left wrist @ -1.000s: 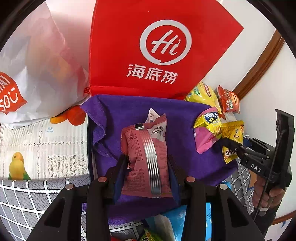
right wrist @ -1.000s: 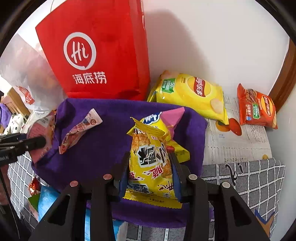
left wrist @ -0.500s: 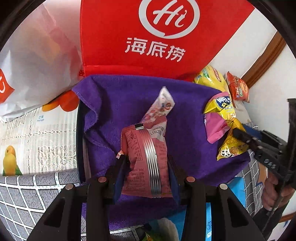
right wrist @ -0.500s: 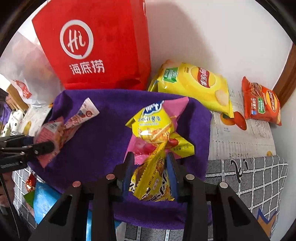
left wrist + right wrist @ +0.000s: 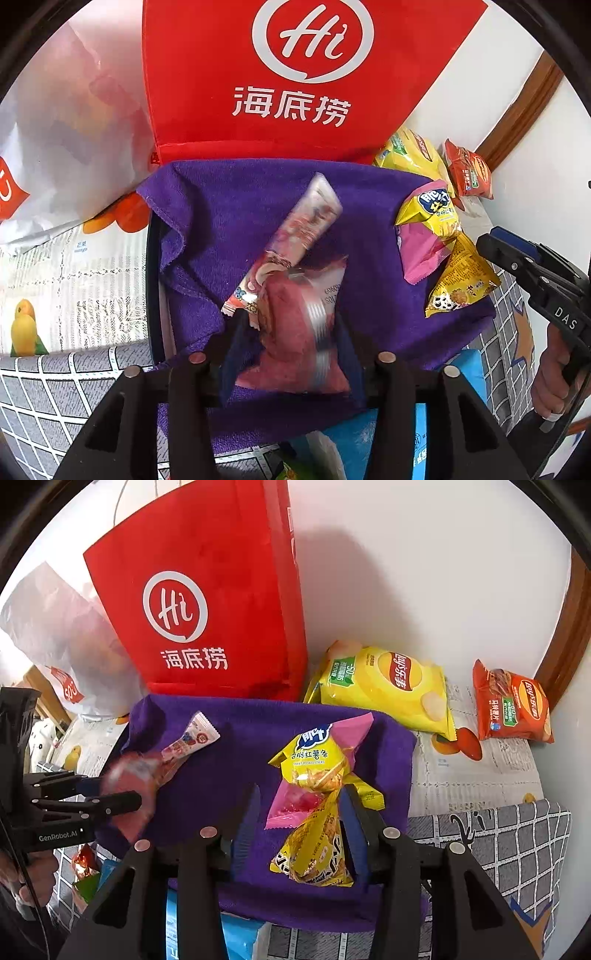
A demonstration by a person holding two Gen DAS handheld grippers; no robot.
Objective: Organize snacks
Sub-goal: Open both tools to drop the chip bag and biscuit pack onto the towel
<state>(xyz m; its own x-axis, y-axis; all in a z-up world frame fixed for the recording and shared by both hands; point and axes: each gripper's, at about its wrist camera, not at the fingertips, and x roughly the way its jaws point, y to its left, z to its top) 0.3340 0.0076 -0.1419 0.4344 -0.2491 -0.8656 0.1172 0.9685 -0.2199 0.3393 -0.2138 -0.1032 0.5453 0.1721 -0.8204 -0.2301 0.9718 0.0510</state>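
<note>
My left gripper (image 5: 288,325) has its jaws spread; a pink snack packet (image 5: 303,328), blurred, lies loose between them on the purple towel (image 5: 229,206), over a long white-pink stick packet (image 5: 295,229). My right gripper (image 5: 299,812) is open; a yellow snack bag (image 5: 317,845) rests on the towel (image 5: 207,775) against its right finger, below a yellow sweet-potato bag (image 5: 314,760) and a pink packet (image 5: 291,805). The left gripper also shows in the right wrist view (image 5: 122,794), and the right gripper in the left wrist view (image 5: 491,243).
A red Hi bag (image 5: 207,609) stands behind the towel, a white plastic bag (image 5: 55,129) to its left. A yellow Lay's bag (image 5: 388,686) and an orange Lay's bag (image 5: 513,705) lie at the back right. Blue packets (image 5: 240,938) lie at the front edge.
Both grippers opened and let go: the pink packet dropped onto the towel by the stick packet; the yellow bag tipped down beside the right finger.
</note>
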